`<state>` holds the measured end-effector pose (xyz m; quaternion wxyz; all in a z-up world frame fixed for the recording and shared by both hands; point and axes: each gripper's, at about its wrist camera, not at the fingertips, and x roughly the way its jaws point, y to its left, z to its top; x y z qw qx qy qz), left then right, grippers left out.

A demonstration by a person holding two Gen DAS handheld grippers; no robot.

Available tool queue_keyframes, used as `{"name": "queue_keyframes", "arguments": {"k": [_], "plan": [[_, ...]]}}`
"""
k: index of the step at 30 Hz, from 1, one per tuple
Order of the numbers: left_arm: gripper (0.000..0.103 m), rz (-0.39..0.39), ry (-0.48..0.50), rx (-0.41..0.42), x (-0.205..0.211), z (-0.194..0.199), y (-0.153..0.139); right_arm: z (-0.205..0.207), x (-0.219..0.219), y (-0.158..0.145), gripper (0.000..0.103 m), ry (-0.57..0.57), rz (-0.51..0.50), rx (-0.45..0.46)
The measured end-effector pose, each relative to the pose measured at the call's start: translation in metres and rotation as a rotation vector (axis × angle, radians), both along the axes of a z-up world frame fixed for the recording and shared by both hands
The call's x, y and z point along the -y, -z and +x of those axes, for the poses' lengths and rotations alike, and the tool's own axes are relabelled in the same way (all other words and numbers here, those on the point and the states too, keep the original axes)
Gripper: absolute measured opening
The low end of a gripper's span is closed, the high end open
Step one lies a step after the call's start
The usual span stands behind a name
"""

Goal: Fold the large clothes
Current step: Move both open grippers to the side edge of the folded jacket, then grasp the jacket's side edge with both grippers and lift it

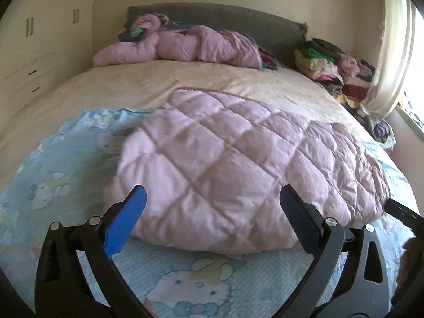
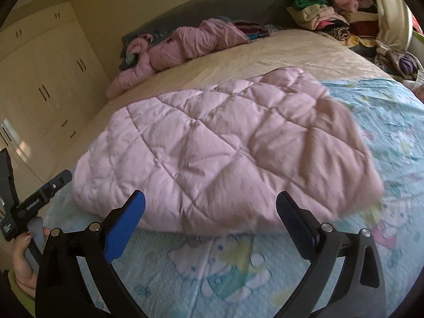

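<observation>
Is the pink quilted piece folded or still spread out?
Folded. The pink quilted piece lies as a thick compact bundle with a rounded doubled near edge on the blue cartoon sheet; both grippers open, clear of it.

No text can be read; small white lettering on the left hand-held gripper [image 2: 35, 200] is too blurred.

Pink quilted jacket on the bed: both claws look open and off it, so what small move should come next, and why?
Probably bring both claws forward onto the near edge of the pink quilted jacket. The left claw and right claw are open, holding nothing, just short of that edge, and the jacket lies bulky on the blue cartoon sheet.
</observation>
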<state>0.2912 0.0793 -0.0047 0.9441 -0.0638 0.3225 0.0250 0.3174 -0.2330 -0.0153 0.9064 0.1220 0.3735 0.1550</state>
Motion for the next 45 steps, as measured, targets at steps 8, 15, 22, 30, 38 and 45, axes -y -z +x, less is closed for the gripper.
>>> {"name": "queue_keyframes", "arguments": {"k": [8, 15, 22, 30, 38, 45], "plan": [[0.095, -0.053, -0.079, 0.028, -0.034, -0.034, -0.011, -0.044, 0.04, -0.016, 0.099, 0.04, 0.061, 0.027], [0.095, -0.033, -0.144, 0.017, -0.053, -0.056, -0.005, -0.07, 0.07, -0.019, 0.099, 0.098, 0.05, 0.04], [0.095, -0.018, -0.193, -0.038, -0.067, -0.066, 0.013, -0.083, 0.089, -0.013, 0.099, 0.142, 0.026, 0.031], [0.095, -0.032, -0.207, -0.083, -0.076, -0.075, 0.03, -0.092, 0.102, 0.0, 0.099, 0.173, 0.027, 0.003], [0.095, -0.301, -0.141, -0.105, -0.084, -0.062, 0.055, -0.079, 0.107, 0.025, 0.099, 0.192, 0.074, -0.08], [0.094, -0.46, -0.149, -0.145, -0.091, -0.031, 0.078, -0.051, 0.107, 0.055, 0.099, 0.211, 0.161, -0.181]]}}
